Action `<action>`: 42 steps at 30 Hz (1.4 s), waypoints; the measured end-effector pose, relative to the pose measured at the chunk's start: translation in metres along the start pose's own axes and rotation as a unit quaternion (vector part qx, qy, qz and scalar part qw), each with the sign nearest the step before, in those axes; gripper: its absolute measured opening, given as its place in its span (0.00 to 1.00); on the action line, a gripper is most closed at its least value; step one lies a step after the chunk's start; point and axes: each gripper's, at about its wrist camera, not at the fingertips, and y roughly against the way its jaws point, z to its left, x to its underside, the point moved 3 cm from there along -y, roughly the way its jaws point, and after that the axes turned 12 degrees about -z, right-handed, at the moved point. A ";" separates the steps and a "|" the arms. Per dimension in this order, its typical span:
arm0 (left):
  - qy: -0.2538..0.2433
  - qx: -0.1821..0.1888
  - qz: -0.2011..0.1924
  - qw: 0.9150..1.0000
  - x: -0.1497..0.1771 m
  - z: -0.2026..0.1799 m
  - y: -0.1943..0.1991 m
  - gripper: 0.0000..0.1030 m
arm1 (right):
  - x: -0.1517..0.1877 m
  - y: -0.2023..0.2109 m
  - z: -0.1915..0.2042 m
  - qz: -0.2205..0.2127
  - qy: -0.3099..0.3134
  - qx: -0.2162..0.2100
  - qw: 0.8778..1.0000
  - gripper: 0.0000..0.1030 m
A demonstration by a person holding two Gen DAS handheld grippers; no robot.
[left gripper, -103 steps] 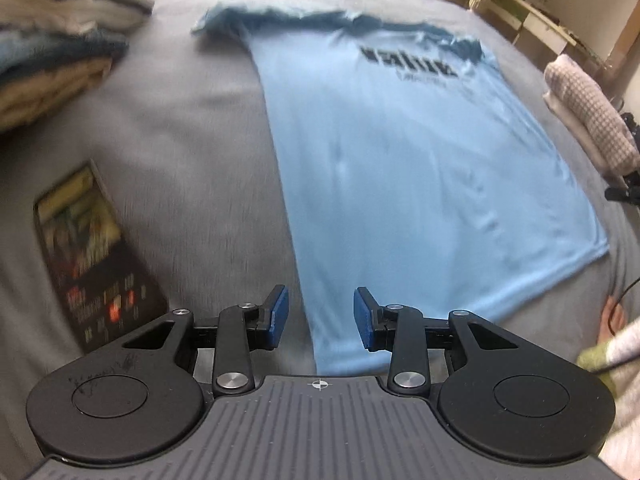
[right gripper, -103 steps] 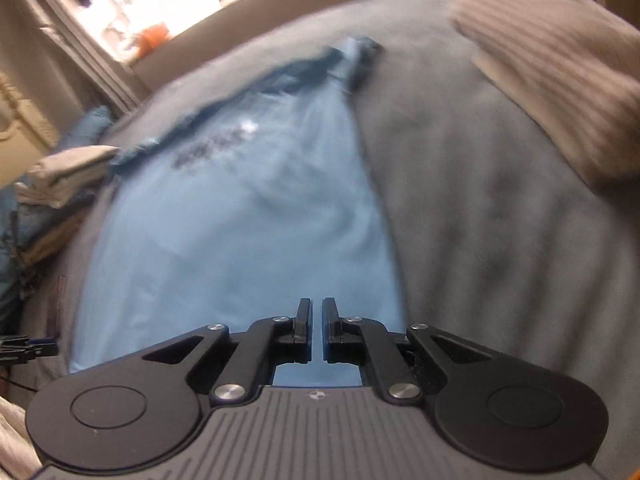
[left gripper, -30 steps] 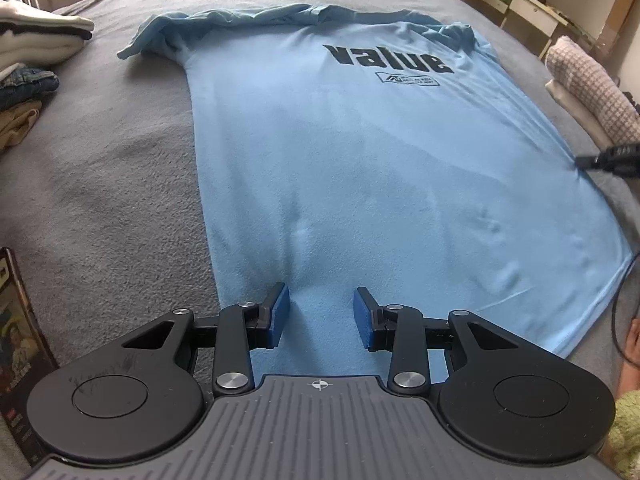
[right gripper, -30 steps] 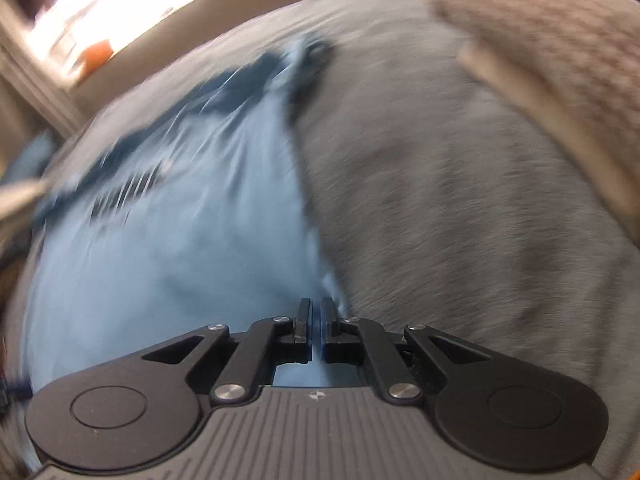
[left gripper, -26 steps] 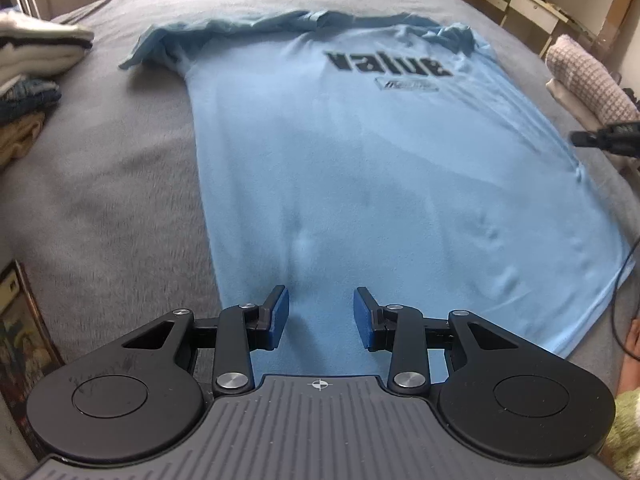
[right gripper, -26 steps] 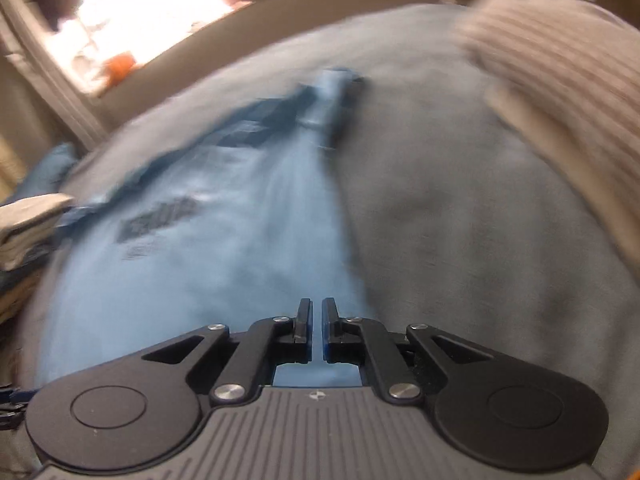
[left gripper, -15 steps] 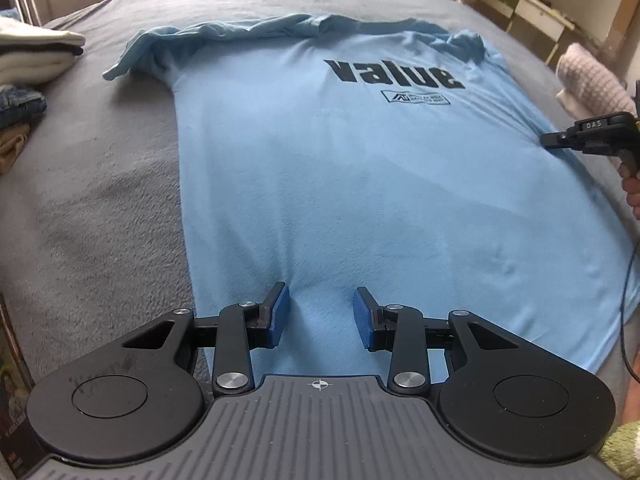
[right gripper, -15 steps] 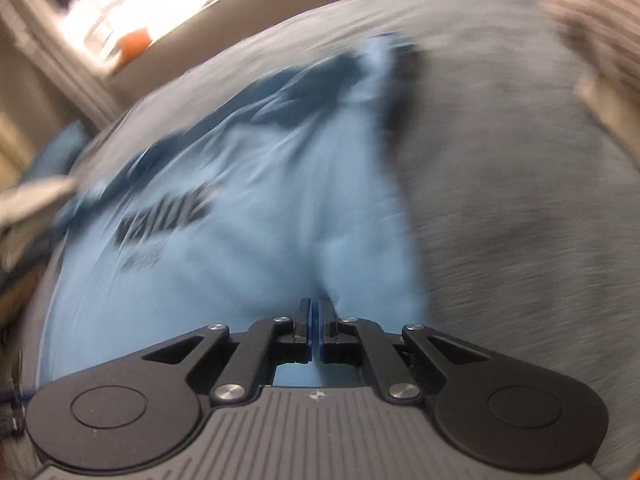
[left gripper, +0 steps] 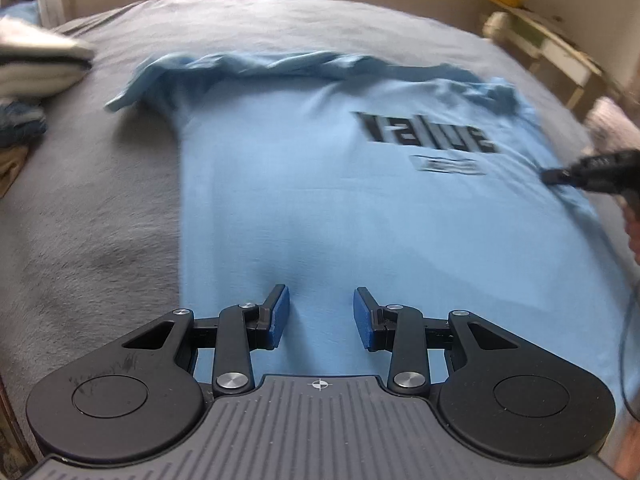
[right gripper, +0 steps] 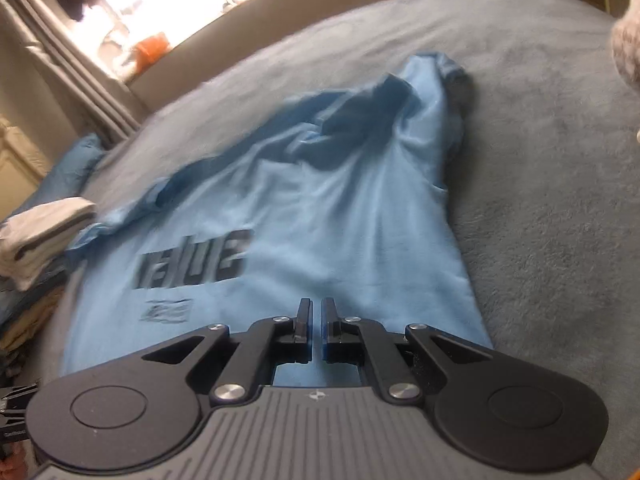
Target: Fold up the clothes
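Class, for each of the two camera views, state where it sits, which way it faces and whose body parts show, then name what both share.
Left wrist: behind the open left tool, facing up the blue T-shirt toward its print; right tool and a hand at the right edge.
Right wrist: behind the shut right tool, near the shirt's side edge, facing its rumpled sleeve.
Shared: shirt, grey bedcover, folded pile.

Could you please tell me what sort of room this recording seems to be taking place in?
Most likely a bedroom: a light blue T-shirt lies spread on a wide grey blanket, a stack of folded clothes sits beside it, and curtains hang by a bright window.
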 end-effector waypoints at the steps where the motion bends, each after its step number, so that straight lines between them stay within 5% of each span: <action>1: 0.013 -0.003 0.000 1.000 -0.001 0.006 -0.001 0.34 | -0.001 -0.005 -0.006 0.000 -0.005 0.009 1.000 0.02; 4: 0.040 -0.012 -0.004 0.999 -0.005 0.023 0.004 0.34 | -0.012 -0.003 -0.032 -0.021 -0.056 0.031 0.998 0.00; 7: 0.037 -0.020 -0.014 0.999 -0.014 0.027 0.007 0.34 | -0.025 0.010 -0.037 -0.048 -0.036 0.069 0.996 0.02; 12: 0.029 -0.005 -0.043 0.999 -0.042 0.016 -0.004 0.34 | -0.037 0.013 -0.012 -0.049 -0.011 0.040 0.998 0.03; 21: -0.082 0.022 -0.116 0.990 -0.109 -0.045 -0.081 0.35 | -0.073 -0.045 0.053 -0.054 0.061 -0.001 0.997 0.04; 27: -0.105 0.016 -0.121 0.987 -0.130 -0.059 -0.132 0.35 | -0.105 -0.093 0.083 -0.070 0.156 0.007 0.985 0.35; 33: -0.136 -0.011 -0.120 0.983 -0.136 -0.063 -0.159 0.35 | -0.133 -0.139 0.080 -0.042 0.200 0.024 0.979 0.42; 42: -0.136 -0.028 -0.122 0.983 -0.149 -0.058 -0.178 0.25 | -0.144 -0.176 0.060 0.019 0.168 0.004 0.986 0.42</action>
